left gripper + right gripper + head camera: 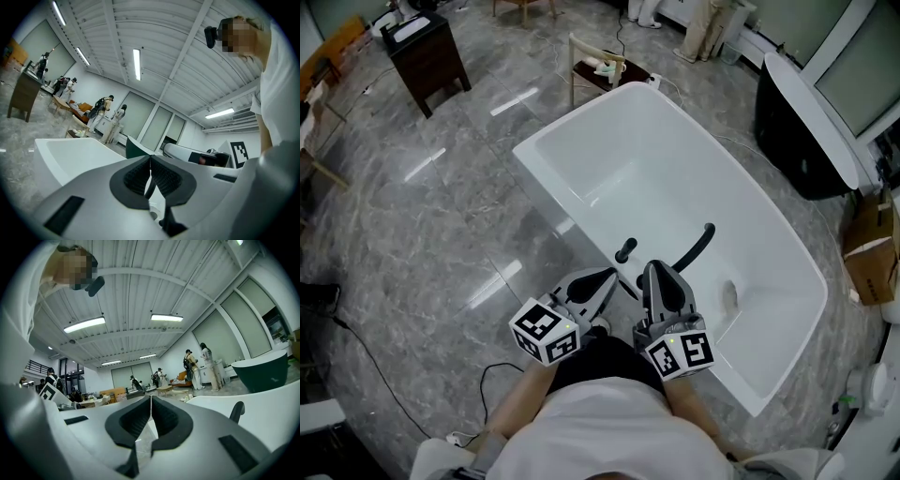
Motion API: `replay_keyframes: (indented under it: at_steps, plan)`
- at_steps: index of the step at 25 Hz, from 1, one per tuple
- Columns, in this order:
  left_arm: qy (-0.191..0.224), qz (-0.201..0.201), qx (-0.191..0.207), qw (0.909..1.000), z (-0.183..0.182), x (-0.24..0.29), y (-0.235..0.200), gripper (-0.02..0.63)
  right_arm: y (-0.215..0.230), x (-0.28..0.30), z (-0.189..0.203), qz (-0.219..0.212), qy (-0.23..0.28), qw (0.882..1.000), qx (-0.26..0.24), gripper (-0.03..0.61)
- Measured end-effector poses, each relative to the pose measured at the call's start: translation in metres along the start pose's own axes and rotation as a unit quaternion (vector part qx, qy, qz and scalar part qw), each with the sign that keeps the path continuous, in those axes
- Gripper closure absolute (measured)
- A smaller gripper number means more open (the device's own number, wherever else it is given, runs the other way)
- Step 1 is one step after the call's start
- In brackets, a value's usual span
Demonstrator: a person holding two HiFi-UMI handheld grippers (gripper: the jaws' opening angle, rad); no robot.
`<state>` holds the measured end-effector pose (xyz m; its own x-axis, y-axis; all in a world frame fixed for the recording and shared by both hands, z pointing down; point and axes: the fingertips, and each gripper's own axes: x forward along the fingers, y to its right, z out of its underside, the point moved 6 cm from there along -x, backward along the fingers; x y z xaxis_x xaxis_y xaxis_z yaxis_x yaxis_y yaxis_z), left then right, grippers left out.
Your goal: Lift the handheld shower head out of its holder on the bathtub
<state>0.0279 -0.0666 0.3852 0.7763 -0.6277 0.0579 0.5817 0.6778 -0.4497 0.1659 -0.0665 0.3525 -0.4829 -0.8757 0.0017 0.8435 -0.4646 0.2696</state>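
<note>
My left tool [609, 275] and right tool [657, 269] are both pressed together, pinching nothing, beside the glossy white bathtub's [619, 169] near rim. The slim, curved black shower head [695, 247] rests on that rim, just right of my right tool.

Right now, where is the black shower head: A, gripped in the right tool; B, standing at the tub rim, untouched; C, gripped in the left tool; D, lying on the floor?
B: the shower head rises from the bathtub rim; the left tool and right tool are shut, empty.
</note>
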Motion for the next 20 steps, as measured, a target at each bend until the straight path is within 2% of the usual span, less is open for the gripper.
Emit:
replay_keyframes:
  at_steps: [10,11,13,14,20]
  plan:
    - [0.006,-0.004,-0.006,1.0,0.002,0.009,-0.025,0.601,0.004,0.019,0.006,0.007,0.021,1.0,0.003,0.556]
    - [0.002,-0.003,-0.009,0.9999,0.003,0.009,-0.028,0.601,0.003,0.019,0.006,0.013,0.025,1.0,0.003,0.534]
    - [-0.007,0.004,-0.013,0.9999,0.003,0.01,-0.033,0.601,0.002,0.022,0.006,0.028,0.033,0.999,0.006,0.421]
    - [-0.013,0.01,-0.013,0.9998,0.003,0.011,-0.035,0.601,0.001,0.024,0.006,0.037,0.035,0.999,0.006,0.395]
    - [-0.053,0.044,-0.003,0.9976,-0.011,0.027,-0.054,0.601,0.001,0.041,0.006,0.096,0.015,0.995,-0.014,0.391]
